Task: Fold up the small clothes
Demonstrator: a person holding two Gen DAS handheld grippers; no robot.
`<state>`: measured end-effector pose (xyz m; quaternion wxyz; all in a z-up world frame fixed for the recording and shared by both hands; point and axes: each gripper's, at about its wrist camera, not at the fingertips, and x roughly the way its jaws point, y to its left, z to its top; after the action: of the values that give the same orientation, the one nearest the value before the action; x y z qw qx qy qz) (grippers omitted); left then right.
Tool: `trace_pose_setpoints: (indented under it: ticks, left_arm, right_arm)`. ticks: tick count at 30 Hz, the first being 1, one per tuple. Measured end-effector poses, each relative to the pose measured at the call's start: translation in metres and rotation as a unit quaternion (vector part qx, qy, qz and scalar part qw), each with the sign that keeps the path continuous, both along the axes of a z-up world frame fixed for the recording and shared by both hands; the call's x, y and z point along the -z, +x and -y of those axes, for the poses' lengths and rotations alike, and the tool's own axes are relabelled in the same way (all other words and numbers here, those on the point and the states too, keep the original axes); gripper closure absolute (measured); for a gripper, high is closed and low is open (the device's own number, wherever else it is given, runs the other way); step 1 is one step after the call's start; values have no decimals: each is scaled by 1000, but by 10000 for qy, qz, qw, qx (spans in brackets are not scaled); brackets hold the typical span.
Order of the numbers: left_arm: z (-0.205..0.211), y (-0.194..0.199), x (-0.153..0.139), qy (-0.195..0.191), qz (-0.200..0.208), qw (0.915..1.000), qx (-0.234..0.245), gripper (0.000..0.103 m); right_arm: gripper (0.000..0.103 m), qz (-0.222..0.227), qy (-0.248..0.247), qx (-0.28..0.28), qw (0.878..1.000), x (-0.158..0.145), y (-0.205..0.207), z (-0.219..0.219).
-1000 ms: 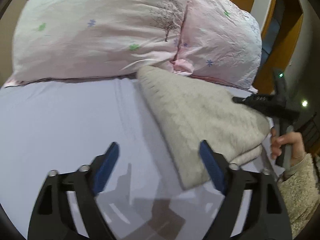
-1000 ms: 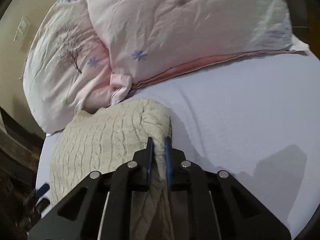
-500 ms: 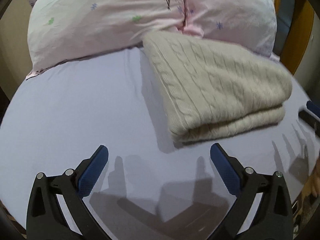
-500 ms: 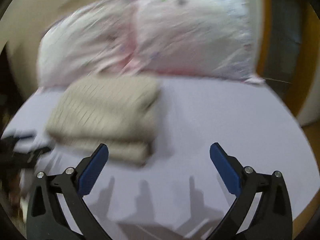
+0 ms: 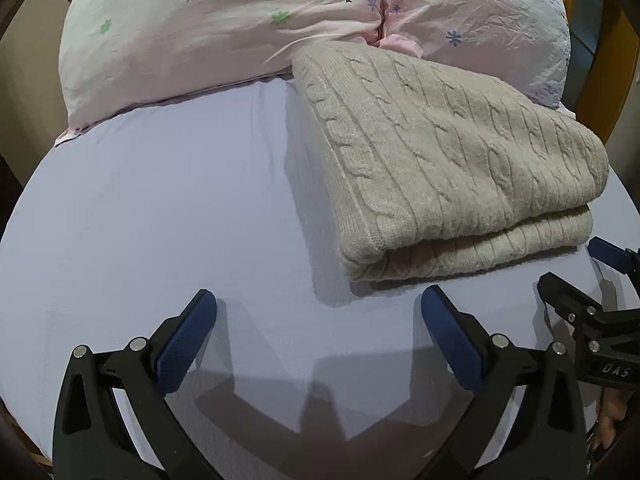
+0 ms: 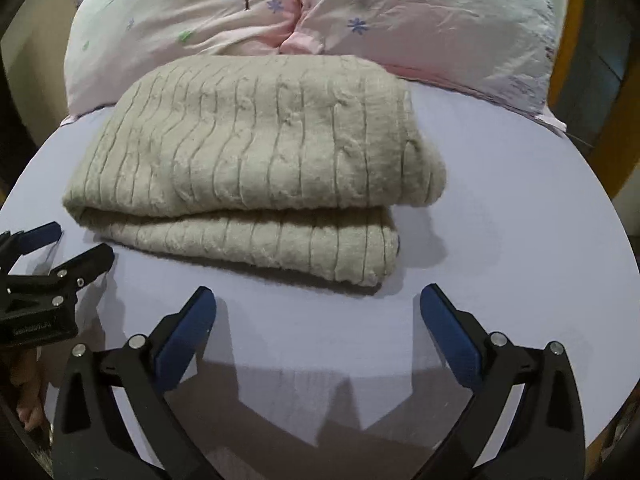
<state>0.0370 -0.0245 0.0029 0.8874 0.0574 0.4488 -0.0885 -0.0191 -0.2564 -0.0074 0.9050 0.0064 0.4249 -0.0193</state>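
Left wrist view: left gripper point(image 5: 318, 316) is hovering low over the sheet, its jaws spread wide and gripping nothing.
Right wrist view: right gripper point(image 6: 318, 312) is likewise standing wide apart with nothing between its blue ribbed pads point(image 6: 448, 336).
Sweater point(image 5: 444, 160): beige cable-knit, thick and soft, is lying folded into a rectangular stack of layers; it is sitting ahead and to the right of the left gripper, and just ahead of the right gripper, apart from both.
Sweater edges: rounded fold is facing right in the right wrist view point(image 6: 260, 168); ribbed lower layer is showing beneath.
Bed sheet point(image 5: 160, 208): smooth pale lavender fabric, is carrying the sweater and the grippers' shadows.
Pillows point(image 5: 224, 20): two, plump, crinkled pale pink cotton with small flower and tree prints, are lying beyond the sweater, touching its far edge.
Neighbouring tool: right gripper is showing at the right edge of the left wrist view point(image 5: 580, 276), also parted.
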Motion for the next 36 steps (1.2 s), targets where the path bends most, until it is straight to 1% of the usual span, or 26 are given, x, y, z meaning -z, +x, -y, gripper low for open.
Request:
trace_pose_setpoints:
  ticks: [7, 36]
  left_arm:
    - [-1, 0, 0, -2, 1, 10000, 7, 1]
    - [0, 0, 1, -4, 7, 10000, -14, 1]
  right_arm:
    - [2, 3, -6, -35, 10000, 2, 5, -3]
    - [2, 6, -1, -19, 10000, 1, 2, -5]
